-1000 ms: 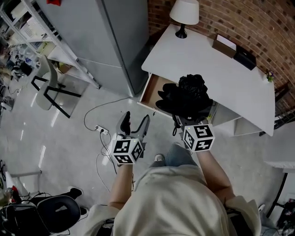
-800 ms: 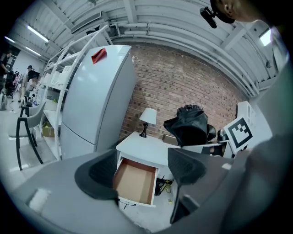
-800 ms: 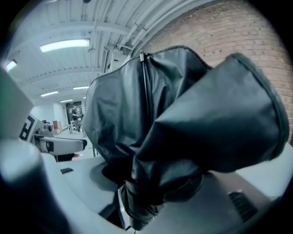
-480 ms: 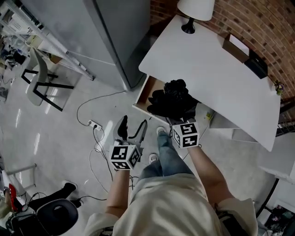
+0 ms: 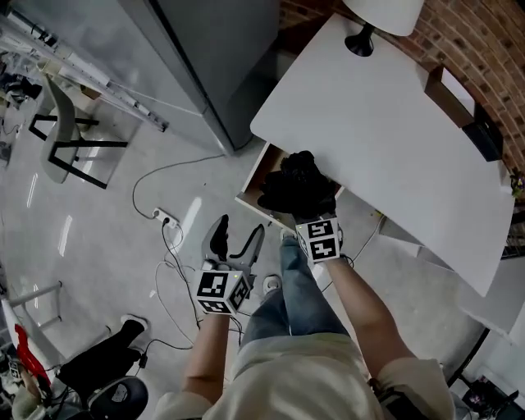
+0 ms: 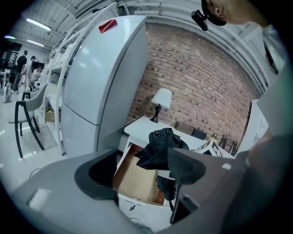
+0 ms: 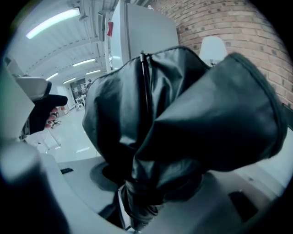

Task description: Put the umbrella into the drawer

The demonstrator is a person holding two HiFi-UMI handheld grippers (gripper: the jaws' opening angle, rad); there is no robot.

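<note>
Black umbrella (image 5: 299, 184) above open drawer (image 5: 254, 176)

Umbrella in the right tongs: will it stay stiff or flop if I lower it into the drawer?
Likely floppy: the umbrella bunches in loose black folds past the right tongs, so it may snag the drawer rim. Probably light for its bulk; one grip at its narrow end carries it. The fabric looks sleek and might slip.

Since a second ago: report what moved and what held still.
The right gripper, jaws still shut on the black umbrella, has carried it down over the open drawer. The left gripper has sunk a little, jaws open and empty. Nothing was taken or let go. The drawer stays open; the lamp and desk are unmoved.
</note>
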